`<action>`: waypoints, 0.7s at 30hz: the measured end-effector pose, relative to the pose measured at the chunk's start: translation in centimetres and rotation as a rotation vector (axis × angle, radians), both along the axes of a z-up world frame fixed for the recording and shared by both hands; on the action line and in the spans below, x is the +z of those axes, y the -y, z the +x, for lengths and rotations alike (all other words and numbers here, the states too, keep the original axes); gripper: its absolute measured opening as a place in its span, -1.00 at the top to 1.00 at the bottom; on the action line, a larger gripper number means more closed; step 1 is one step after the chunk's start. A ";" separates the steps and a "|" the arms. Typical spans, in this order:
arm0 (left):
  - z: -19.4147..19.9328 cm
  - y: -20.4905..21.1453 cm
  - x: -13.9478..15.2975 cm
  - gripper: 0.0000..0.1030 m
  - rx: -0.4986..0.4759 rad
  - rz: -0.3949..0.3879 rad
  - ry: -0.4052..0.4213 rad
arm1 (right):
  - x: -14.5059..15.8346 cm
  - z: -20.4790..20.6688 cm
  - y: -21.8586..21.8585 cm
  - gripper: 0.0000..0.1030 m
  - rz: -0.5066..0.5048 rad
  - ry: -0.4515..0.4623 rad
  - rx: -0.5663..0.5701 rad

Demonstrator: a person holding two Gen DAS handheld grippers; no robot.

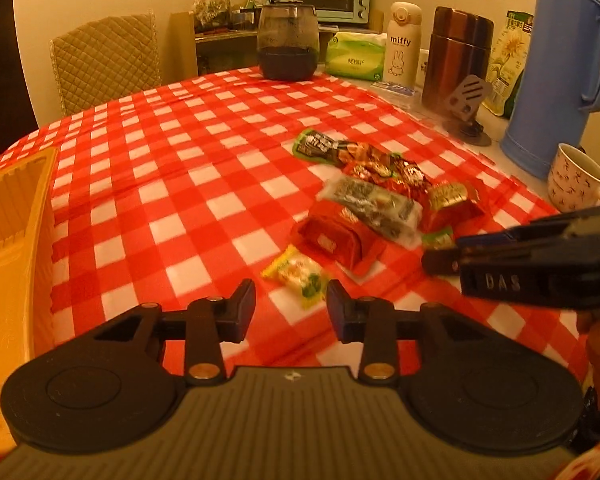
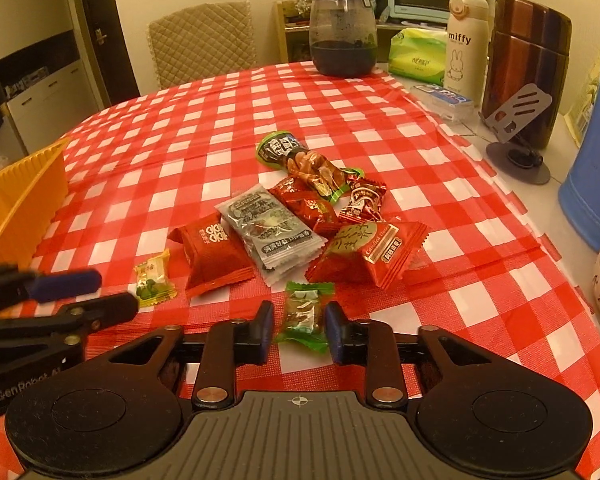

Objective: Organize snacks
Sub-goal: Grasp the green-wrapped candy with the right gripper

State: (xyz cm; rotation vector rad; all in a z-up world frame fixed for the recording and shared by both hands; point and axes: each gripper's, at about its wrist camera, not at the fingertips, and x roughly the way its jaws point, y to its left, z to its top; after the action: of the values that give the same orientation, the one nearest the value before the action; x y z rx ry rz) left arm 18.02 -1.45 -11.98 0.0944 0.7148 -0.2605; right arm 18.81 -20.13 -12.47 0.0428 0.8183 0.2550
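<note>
A pile of wrapped snacks (image 1: 376,196) lies on the red checked tablecloth (image 1: 180,184). A small yellow candy (image 1: 298,276) lies nearest, just ahead of my open, empty left gripper (image 1: 291,306). In the right wrist view, my right gripper (image 2: 298,328) is open, with a small green candy (image 2: 304,312) lying on the cloth between its fingers, not pinched. Beyond it lie a red pack (image 2: 212,256), a grey pack (image 2: 270,230), a red square pack (image 2: 374,248) and a green nut pack (image 2: 300,160). The yellow candy (image 2: 154,278) lies left of them. An orange tray (image 1: 8,216) stands at the left edge.
A dark glass jar (image 1: 288,40), green tissue pack (image 1: 354,58), white Miffy bottle (image 1: 402,44), brown flask (image 1: 456,56), blue thermos (image 1: 560,64), phone stand (image 1: 470,100) and mug (image 1: 576,178) line the far and right side. A padded chair (image 1: 104,56) stands behind the table.
</note>
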 end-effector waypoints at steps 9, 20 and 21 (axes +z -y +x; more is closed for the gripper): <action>2.5 1.4 -1.4 0.32 0.038 -0.008 -0.019 | -0.1 0.4 0.5 0.18 -0.003 0.003 -0.035; 1.9 0.0 -1.1 0.47 0.111 -0.027 -0.027 | -0.1 0.5 0.3 0.18 -0.008 0.009 -0.029; 2.0 0.2 -1.1 0.47 0.112 -0.022 -0.018 | -0.1 0.5 0.3 0.18 -0.007 0.008 -0.029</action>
State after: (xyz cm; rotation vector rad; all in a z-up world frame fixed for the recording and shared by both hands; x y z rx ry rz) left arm 20.01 -1.61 -13.05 0.0305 0.7328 -0.1623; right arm 19.27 -20.47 -12.59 0.0468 0.8097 0.2252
